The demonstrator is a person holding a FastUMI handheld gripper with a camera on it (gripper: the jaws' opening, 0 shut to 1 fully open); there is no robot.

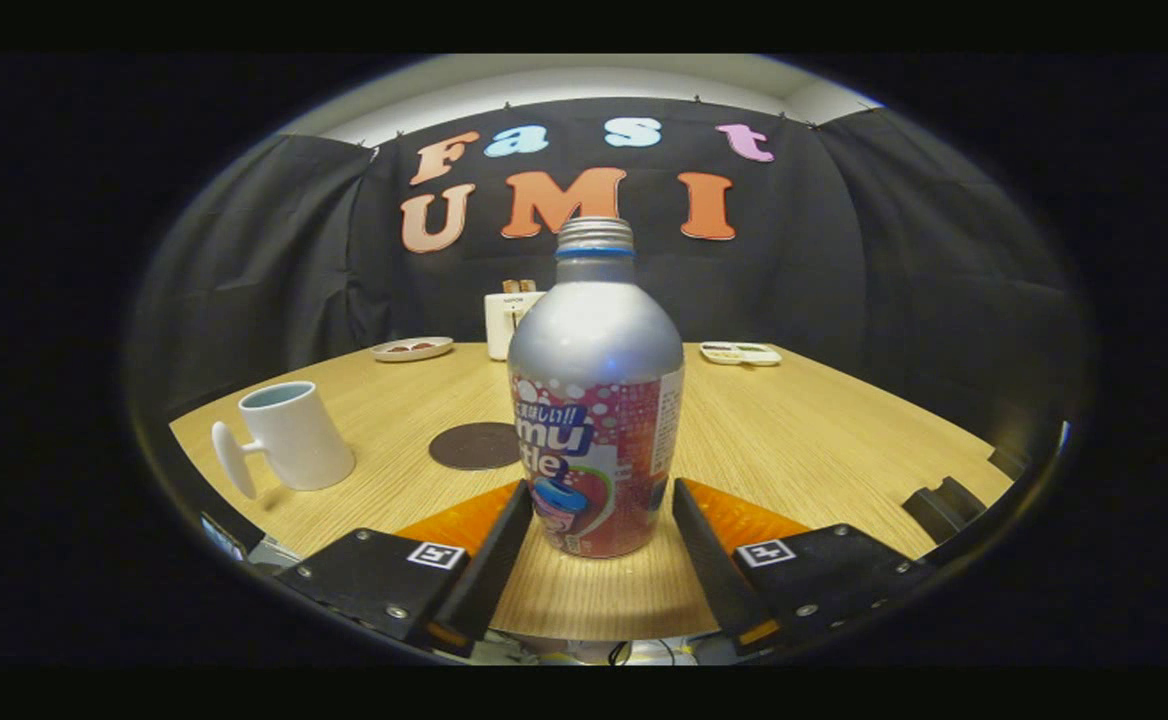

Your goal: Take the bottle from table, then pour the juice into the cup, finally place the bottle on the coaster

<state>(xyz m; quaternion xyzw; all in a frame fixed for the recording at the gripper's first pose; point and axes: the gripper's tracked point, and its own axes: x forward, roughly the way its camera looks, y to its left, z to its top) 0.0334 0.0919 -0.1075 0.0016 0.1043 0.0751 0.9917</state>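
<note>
A silver metal bottle with a red printed label [596, 400] stands upright on the light wooden table [804, 440], squarely between the gripper [599, 510] fingers, which are spread apart with gaps either side, not yet grasping.

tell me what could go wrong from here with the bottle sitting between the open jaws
1. The bottle stands upright between the gripper jaws, which flank it without clearly pressing on it; closing off-centre could tip it.
2. The jaws sit low on the bottle, so it may swing when tilted to pour.
3. The cup leans, and the coaster lies close beside it; a loose pour could spill onto the table.
</note>
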